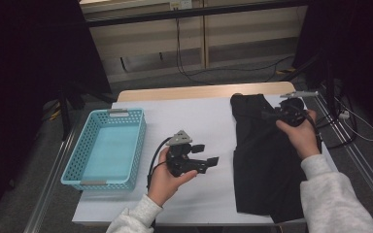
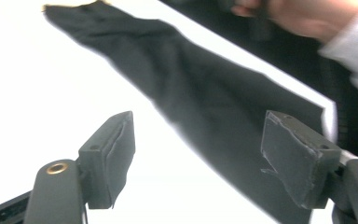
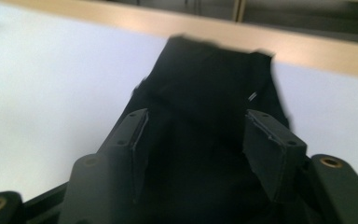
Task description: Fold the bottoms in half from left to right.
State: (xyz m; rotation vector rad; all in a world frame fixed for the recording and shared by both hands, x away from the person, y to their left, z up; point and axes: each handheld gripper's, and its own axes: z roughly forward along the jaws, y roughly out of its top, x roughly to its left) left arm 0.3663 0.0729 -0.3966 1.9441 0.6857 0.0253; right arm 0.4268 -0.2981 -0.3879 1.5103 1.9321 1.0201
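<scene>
The turquoise basket (image 1: 108, 148) sits at the left; dark curtains hide the room's sides. A white sheet covers the wooden desk (image 1: 204, 91). Left tongs (image 1: 208, 155) hover over bare sheet, jaws apart, the black garment (image 1: 264, 160) well to their right. Right tongs (image 1: 271, 115) hover above its far end, jaws apart, nothing clamped; blur hides the fabric's detail.

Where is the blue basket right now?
In the high view, the blue basket sits on the left side of the white table, just left of the left hand-held gripper and far from the black cloth.
</scene>
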